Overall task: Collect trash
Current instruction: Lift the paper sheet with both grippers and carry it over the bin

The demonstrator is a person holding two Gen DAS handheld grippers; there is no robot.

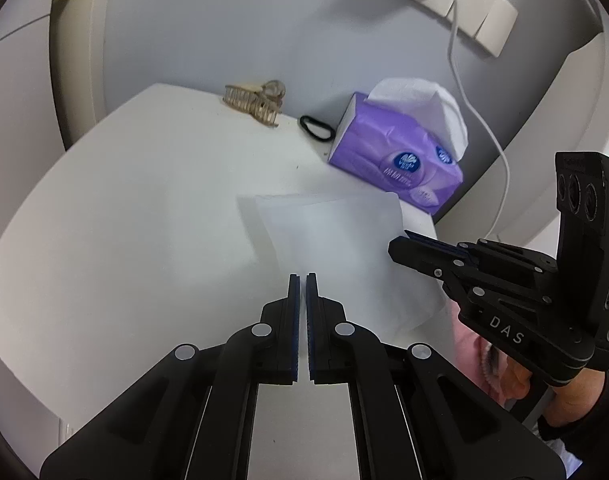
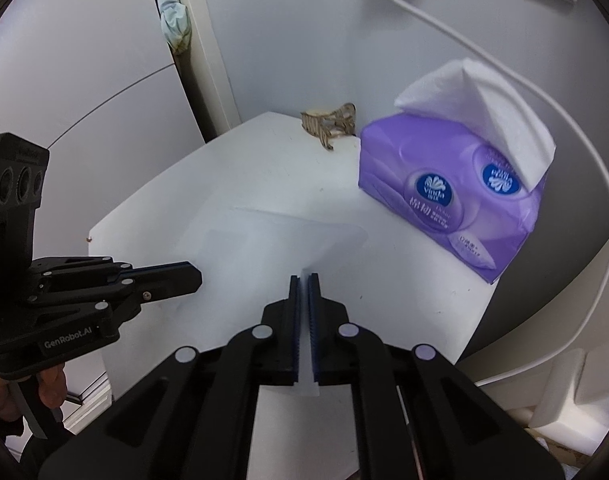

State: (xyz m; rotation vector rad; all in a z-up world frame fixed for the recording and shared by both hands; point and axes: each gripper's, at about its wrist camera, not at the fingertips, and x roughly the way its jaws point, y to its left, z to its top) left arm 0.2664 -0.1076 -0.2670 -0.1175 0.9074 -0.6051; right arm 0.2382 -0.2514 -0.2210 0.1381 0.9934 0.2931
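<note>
- Your left gripper [image 1: 303, 276] has its jaws drawn together on the near edge of the white tissue sheet [image 1: 336, 240], which lies spread on the white table [image 1: 124, 220]; a thin white strip shows between the blue pads
- Your right gripper [image 2: 303, 278] is likewise pinched on that tissue sheet [image 2: 264, 248], with a sliver of it trailing back between the fingers
- Only your left wrist view shows the black hair tie [image 1: 316, 128], lying between the beige hair claw [image 1: 256, 104] and the purple tissue pack [image 1: 396, 156]; in your right wrist view the pack [image 2: 448, 192] blocks that spot
- The left view also catches the wall socket panel [image 1: 452, 0] from which the white cable [image 1: 484, 120] hangs; the right view shows only the cable [image 2: 544, 92] looping behind the pack
- Only the right view shows a pale blue cloth [image 2: 174, 20] tucked in the gap at the back
- Each view sees the other gripper from the side, its tip over an edge of the sheet, and part of the hand [image 2: 44, 388] holding it
</note>
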